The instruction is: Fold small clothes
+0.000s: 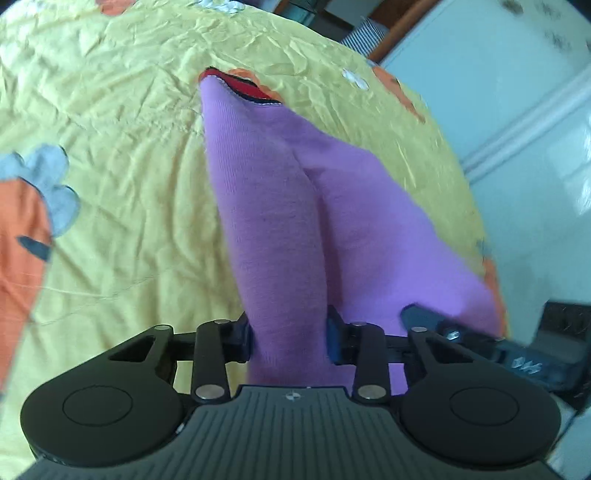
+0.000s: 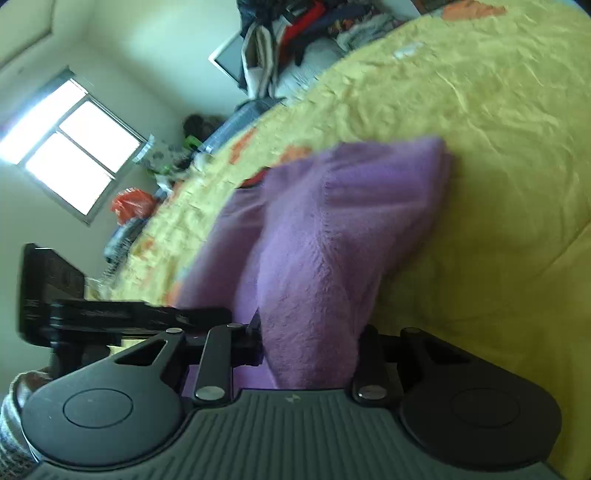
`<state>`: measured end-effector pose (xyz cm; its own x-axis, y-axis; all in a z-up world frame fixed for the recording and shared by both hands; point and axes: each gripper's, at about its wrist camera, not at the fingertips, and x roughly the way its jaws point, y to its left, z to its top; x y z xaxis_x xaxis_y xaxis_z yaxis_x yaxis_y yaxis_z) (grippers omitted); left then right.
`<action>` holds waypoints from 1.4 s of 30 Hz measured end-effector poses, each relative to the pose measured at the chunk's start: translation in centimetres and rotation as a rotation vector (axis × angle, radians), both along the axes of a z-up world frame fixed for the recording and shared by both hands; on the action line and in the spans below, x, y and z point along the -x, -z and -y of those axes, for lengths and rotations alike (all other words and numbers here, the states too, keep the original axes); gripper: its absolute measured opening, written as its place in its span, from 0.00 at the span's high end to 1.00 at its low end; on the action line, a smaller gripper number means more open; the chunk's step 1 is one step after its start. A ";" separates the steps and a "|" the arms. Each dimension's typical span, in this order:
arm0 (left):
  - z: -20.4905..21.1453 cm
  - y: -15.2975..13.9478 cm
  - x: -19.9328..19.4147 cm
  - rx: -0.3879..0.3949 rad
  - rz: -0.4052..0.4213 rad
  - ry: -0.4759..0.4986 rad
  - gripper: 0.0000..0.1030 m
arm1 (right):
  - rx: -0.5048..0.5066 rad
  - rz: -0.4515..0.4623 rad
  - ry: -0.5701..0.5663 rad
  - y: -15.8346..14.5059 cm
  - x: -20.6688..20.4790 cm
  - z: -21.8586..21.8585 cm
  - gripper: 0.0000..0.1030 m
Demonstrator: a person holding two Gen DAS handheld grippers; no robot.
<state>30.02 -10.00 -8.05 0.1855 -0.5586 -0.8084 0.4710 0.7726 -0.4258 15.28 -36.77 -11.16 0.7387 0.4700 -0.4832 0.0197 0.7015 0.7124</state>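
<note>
A purple garment [image 1: 295, 206] is pinched in both grippers and held up above a bed. The left gripper [image 1: 290, 338] has its fingers [image 1: 242, 338] closed on a bunched fold of the cloth; from there the fabric stretches forward to a far tip showing a red and black trim [image 1: 245, 88]. The right gripper [image 2: 310, 345] likewise has its fingers [image 2: 255, 341] clamped on a thick fold of the same garment [image 2: 332, 221], which looks fuzzy and blurred there. Below lies a wrinkled yellow bedspread [image 1: 110, 129] with orange and grey flower shapes. Beyond the bed's far edge, the right wrist view shows piled clothes [image 2: 295, 33] and a bright window [image 2: 70, 147].
</note>
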 end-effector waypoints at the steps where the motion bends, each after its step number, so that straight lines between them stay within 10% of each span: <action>1: -0.2 -0.7 0.8 -0.018 0.018 0.017 0.66 | -0.012 0.017 -0.004 -0.9 0.6 -0.6 0.75; 5: -3.0 -2.6 4.0 -0.021 0.028 0.053 0.67 | -0.047 0.045 -0.012 -2.3 4.1 -2.3 0.71; 9: -6.8 -1.5 6.0 -0.039 0.010 -0.002 0.49 | 0.229 -0.081 0.085 -0.5 6.1 -2.7 0.16; 13: -9.5 -0.4 10.1 0.018 0.014 0.003 0.20 | 0.279 0.052 0.183 -1.5 11.5 -1.9 0.17; 15: -9.6 -0.3 11.8 0.072 0.056 -0.002 0.08 | 0.346 0.132 0.185 -2.7 12.1 -2.4 0.46; 17: -8.6 -0.1 13.2 0.056 0.132 -0.006 0.08 | 0.465 0.149 0.159 -3.6 10.5 -3.8 0.65; 22: -5.7 2.2 16.4 -0.050 0.220 -0.005 0.02 | 0.501 0.020 0.075 -1.0 2.9 -3.5 0.68; 26: -4.7 2.3 19.3 -0.128 0.291 0.022 0.01 | 0.589 0.009 0.125 -1.1 0.8 -2.5 0.47; 33: -6.6 1.2 20.8 -0.059 0.319 -0.008 0.00 | 0.495 0.105 0.124 -3.2 5.0 -3.6 0.44; 37: -7.2 1.0 21.3 -0.101 0.375 -0.045 0.00 | 0.715 0.024 0.053 -1.0 7.6 -7.7 0.28; 42: -8.7 1.1 23.1 -0.116 0.414 -0.090 0.00 | 0.621 -0.054 0.163 -1.1 14.8 -7.2 0.18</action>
